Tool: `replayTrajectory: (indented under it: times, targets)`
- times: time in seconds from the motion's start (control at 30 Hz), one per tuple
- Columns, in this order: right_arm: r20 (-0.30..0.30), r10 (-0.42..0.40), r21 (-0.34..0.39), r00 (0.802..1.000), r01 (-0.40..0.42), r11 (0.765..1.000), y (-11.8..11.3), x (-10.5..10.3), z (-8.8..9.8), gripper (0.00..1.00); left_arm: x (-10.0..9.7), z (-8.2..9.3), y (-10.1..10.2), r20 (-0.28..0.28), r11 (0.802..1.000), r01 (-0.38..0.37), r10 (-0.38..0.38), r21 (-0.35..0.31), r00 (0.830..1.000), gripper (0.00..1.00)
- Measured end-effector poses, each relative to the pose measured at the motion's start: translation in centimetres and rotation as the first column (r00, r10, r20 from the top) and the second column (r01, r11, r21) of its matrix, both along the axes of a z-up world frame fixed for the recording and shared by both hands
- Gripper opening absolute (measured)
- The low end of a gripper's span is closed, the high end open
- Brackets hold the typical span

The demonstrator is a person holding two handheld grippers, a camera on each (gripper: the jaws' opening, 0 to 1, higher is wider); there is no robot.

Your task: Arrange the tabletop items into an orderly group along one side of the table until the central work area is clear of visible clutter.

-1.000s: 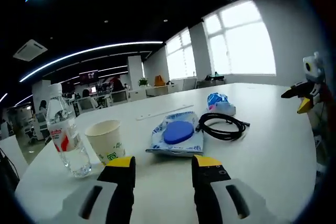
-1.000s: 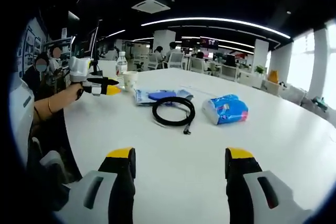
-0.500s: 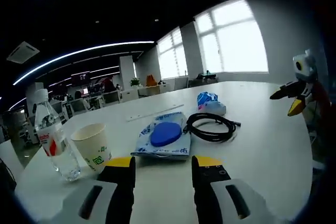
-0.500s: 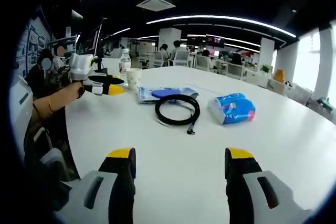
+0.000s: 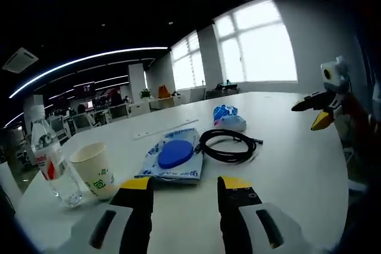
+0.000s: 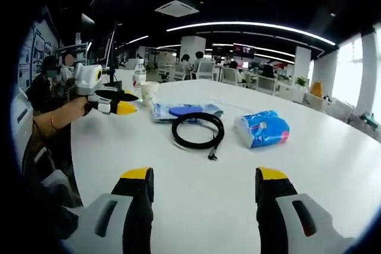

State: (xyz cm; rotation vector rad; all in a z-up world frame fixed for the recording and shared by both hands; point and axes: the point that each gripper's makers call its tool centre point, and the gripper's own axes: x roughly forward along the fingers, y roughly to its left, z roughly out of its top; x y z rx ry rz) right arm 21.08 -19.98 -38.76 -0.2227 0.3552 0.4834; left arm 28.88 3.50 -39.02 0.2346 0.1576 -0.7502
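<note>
On the white table [image 6: 333, 165] the items sit in a loose row: a water bottle [image 5: 50, 162] stands just beside a paper cup [image 5: 93, 169], then a blue-lidded wet-wipe pack [image 5: 171, 157] lies flat, with a coiled black cable [image 5: 226, 144] next to it and a blue tissue pack [image 5: 227, 117] beyond. The left gripper [image 5: 181, 197] hangs over the near table edge, jaws parted and holding nothing. The right gripper [image 6: 204, 190] hovers low over bare tabletop, jaws spread wide and empty, well short of the cable [image 6: 197, 129] and tissue pack [image 6: 262, 128].
</note>
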Motion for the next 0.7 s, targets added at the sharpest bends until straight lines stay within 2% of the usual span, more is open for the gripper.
replayTrajectory:
  times: [0.23, 0.4, 0.7]
  targets:
    - [-0.019, 0.029, -0.02, 0.999, -0.029, 0.999, 0.6, 0.1, -0.6, 0.68, 0.1, 0.2, -0.2, 0.0, 1.0, 0.006, -0.006, -0.002, 1.0, 0.43]
    - [-0.021, 0.044, -0.036, 0.999, -0.044, 0.998, 0.8, 1.0, -0.6, 0.68, -0.2, 0.2, -0.6, 0.007, 1.0, 0.018, -0.018, 0.016, 1.0, 0.43]
    - [-0.033, 0.047, -0.04, 0.998, -0.048, 0.998, 0.8, 2.0, -1.0, 0.67, -0.2, -0.1, -0.9, -0.008, 1.0, 0.03, -0.03, 0.007, 1.0, 0.43]
